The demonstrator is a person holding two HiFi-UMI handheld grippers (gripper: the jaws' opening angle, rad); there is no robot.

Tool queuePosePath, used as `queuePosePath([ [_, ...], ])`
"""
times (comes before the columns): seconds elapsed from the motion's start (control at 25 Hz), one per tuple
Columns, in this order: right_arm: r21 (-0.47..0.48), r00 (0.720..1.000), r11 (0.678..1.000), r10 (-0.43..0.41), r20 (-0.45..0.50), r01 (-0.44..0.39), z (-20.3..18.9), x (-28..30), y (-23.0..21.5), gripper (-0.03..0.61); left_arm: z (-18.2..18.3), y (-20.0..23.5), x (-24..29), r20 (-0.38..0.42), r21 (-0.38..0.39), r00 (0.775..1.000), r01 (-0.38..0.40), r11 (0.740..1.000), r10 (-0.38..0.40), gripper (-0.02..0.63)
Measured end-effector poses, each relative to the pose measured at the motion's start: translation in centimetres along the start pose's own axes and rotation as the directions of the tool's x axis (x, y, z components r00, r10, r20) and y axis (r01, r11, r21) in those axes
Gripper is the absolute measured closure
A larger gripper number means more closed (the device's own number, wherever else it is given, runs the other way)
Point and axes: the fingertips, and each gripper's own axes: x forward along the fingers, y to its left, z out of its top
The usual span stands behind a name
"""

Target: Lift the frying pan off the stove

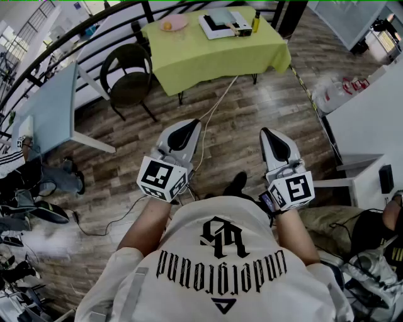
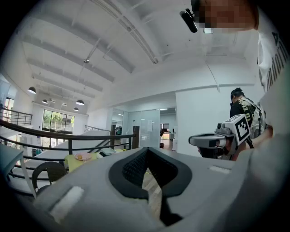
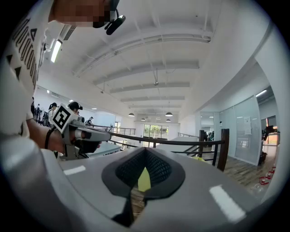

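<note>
Far ahead in the head view stands a table with a yellow-green cloth [image 1: 208, 56]. A white stove [image 1: 214, 27] sits on it, with a flat grey pan [image 1: 221, 17] on top. Both grippers are held close to the person's body, over the wooden floor and well short of the table. My left gripper [image 1: 191, 124] is shut and holds nothing; its jaws [image 2: 146, 150] point toward the table. My right gripper [image 1: 266, 132] is also shut and holds nothing, with the jaws [image 3: 144, 152] closed together. Each gripper shows in the other's view: the right gripper [image 2: 206, 140] and the left gripper [image 3: 93, 135].
A pink plate [image 1: 174, 24] and a yellow bottle [image 1: 255, 21] share the table. A dark chair [image 1: 130, 78] stands at its left, a cable [image 1: 214, 107] runs across the floor, and a grey-blue table [image 1: 47, 110] is further left. White furniture [image 1: 371, 126] stands at the right. A black railing [image 1: 75, 44] curves behind.
</note>
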Motion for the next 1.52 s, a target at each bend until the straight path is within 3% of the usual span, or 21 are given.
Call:
queuePosePath([
  [0.48,-0.007,1.0,1.0,0.021,-0.01,-0.021,-0.7,0.2,-2.2,0.577,-0.7,0.4,2.3,-0.012,-0.021,1.0,-0.013,1.0,0.013,0.607],
  [0.84,0.014,0.999,1.0,0.019,-0.029,-0.019,-2.6,0.8,-7.0,0.577,-1.8,0.3,7.6,-0.049,-0.028,0.999,0.0,1.0,-0.002,0.607],
  [1.16,0.039,0.999,0.999,0.008,-0.054,-0.006,-5.0,1.5,-16.6,0.577,-2.4,0.5,16.2,-0.069,-0.016,0.998,-0.009,1.0,0.008,0.607],
  [1.52,0.045,0.997,0.997,0.058,-0.045,-0.056,-4.8,2.8,-26.0,0.577,-2.7,-1.3,25.5,-0.087,-0.04,0.996,-0.022,0.999,0.018,0.606],
])
